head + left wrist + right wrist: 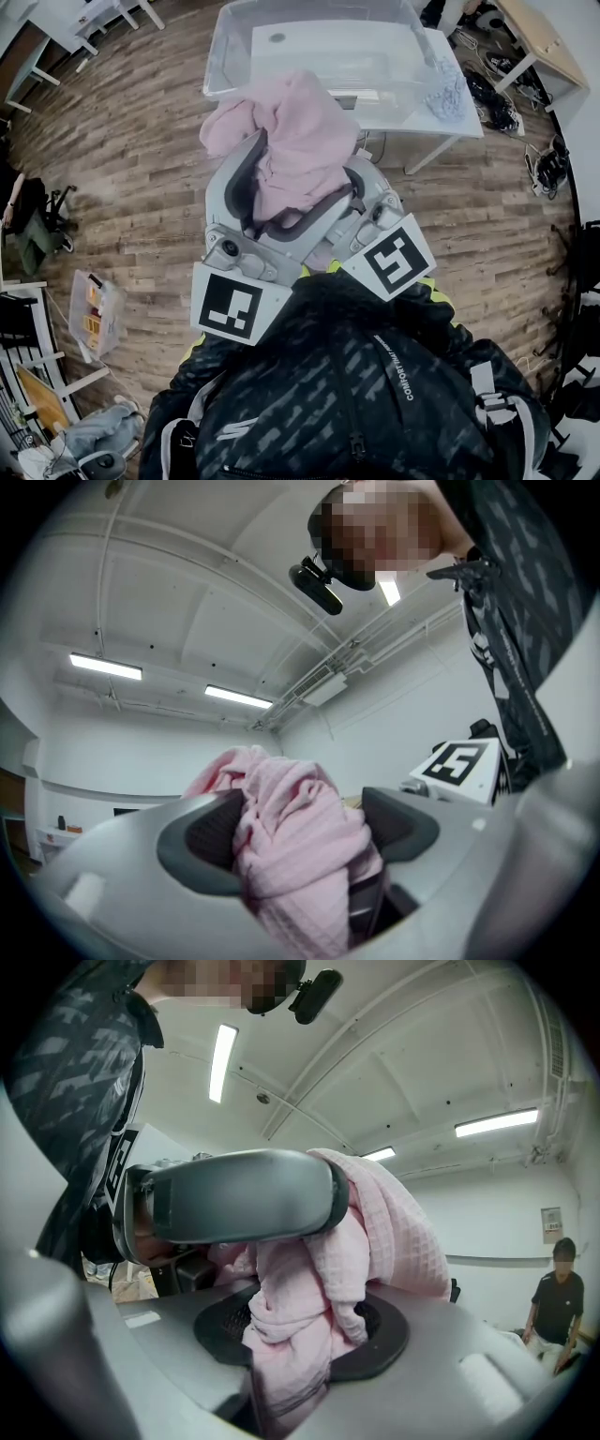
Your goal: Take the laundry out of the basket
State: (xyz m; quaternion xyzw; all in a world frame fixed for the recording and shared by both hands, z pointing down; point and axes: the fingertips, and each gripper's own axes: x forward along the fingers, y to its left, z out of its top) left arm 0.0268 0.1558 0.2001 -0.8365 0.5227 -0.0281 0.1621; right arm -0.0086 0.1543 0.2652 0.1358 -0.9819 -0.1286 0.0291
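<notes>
Laundry at this moment means one pink cloth point(295, 141), and you have it in both tools at once. Your right gripper point(281, 1269) has its jaws drawn narrow and clamped on a fold, with the rest spilling over the upper jaw. Your left gripper point(300, 827) stands wide, and a thick bunch fills the gap and presses against both pads.

The two grippers sit side by side and close together in front of your chest. The cloth rises out past both sets of jaw tips, its length running forward, away from you.

The clear bin point(234, 56), probably the basket, lies ahead of the jaw tips on the white table point(459, 122). The cloth looks already lifted clear of it.

Neither hand is nearer, but the right has the firmer bite, so let that one carry the cloth.
</notes>
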